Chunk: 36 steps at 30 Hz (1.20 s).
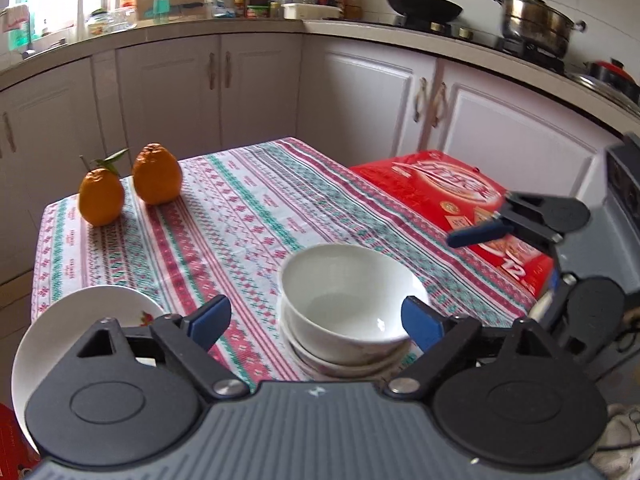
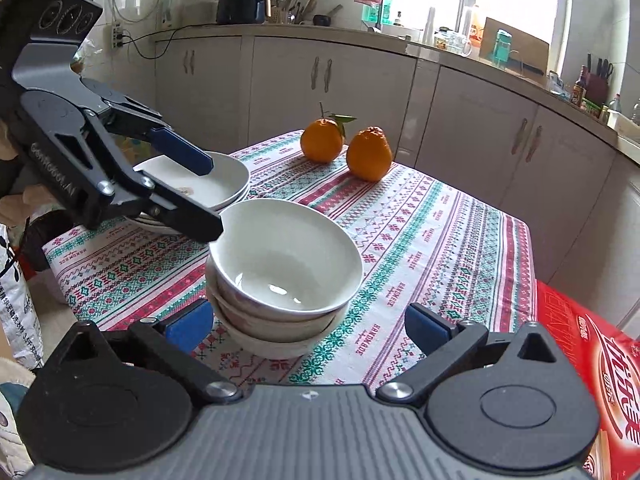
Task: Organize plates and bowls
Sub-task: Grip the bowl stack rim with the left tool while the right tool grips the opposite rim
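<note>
From my seat, far left sits the stack of shallow white plates [image 2: 224, 184], glossy glaze, a small floral print on the top one. My left gripper [image 2: 208, 196] hangs over them, black metal arms with blue rubbery pads, jaws spread and pinching nothing.

Next over, near the table's front edge, is the stack of white bowls [image 2: 286, 276]: three round porcelain ones nested, shiny and empty on top. My right gripper [image 2: 310, 326] has its jaws wide open on either side of that stack, pads clear of it.

Further back are two bumpy oranges [image 2: 346, 146] side by side, one with a stem and leaves.

All of it sits on a woven tablecloth [image 2: 440, 240] with red and teal patterned stripes. A glossy red package [image 2: 580, 344] pokes out at the right. The room's a kitchen with pale cabinets [image 2: 480, 120] and a cluttered counter.
</note>
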Each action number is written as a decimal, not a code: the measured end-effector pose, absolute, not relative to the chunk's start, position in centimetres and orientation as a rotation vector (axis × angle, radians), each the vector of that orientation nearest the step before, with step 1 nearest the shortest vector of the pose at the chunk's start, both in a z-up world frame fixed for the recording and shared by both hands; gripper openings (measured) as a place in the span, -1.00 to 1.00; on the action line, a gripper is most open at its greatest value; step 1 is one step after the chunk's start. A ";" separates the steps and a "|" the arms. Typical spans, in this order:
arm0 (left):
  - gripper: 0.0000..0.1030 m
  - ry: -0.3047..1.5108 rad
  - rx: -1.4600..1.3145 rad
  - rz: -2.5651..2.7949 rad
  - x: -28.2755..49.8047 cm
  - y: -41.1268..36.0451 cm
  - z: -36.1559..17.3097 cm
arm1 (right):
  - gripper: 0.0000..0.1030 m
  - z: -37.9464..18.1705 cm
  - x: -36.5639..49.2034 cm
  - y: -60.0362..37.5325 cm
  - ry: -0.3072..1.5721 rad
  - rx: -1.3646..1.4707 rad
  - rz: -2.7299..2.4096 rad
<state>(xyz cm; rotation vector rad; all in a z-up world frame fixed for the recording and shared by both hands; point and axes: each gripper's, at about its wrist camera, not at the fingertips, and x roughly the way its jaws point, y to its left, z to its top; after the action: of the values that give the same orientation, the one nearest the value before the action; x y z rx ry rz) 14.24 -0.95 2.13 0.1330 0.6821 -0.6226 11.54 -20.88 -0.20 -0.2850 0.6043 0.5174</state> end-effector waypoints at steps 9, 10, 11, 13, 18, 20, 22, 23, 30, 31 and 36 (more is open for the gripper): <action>0.78 0.724 0.069 -0.543 18.1 1.0 -0.4 | 1.00 -0.4 11.4 -20.8 0.619 -0.282 0.505; 0.78 0.730 0.065 -0.543 18.1 1.3 -0.7 | 1.00 -0.5 11.4 -20.8 0.622 -0.284 0.505; 0.78 0.735 0.061 -0.542 18.1 1.5 -0.9 | 1.00 -0.5 11.5 -20.9 0.624 -0.285 0.504; 0.78 0.739 0.056 -0.542 17.9 1.9 -1.0 | 1.00 -0.7 11.7 -20.9 0.634 -0.289 0.508; 0.78 0.707 0.087 -0.565 17.1 2.2 -0.2 | 1.00 -1.3 12.4 -20.8 0.664 -0.320 0.523; 0.78 0.706 0.095 -0.593 16.6 2.2 0.1 | 1.00 -1.7 12.6 -20.9 0.676 -0.344 0.532; 0.78 0.711 0.121 -0.627 15.6 2.0 0.1 | 1.00 -2.2 12.9 -20.9 0.690 -0.371 0.543; 0.78 0.717 0.141 -0.645 15.2 1.7 -0.1 | 1.00 -2.4 13.1 -21.0 0.698 -0.382 0.548; 0.78 0.825 0.267 -0.759 13.4 -0.5 -3.1 | 1.00 -3.7 14.9 -21.0 0.742 -0.456 0.616; 0.78 0.842 0.279 -0.768 13.5 -0.8 -3.8 | 1.00 -4.0 15.2 -20.9 0.748 -0.467 0.629; 0.77 0.863 0.340 -0.800 14.8 -2.4 -5.7 | 1.00 -4.7 16.6 -20.4 0.767 -0.510 0.695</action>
<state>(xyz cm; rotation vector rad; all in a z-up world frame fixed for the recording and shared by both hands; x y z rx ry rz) 14.79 -2.42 -5.69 0.3395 0.8629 -0.7998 16.63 -20.37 -4.65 -0.5098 0.7667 0.6950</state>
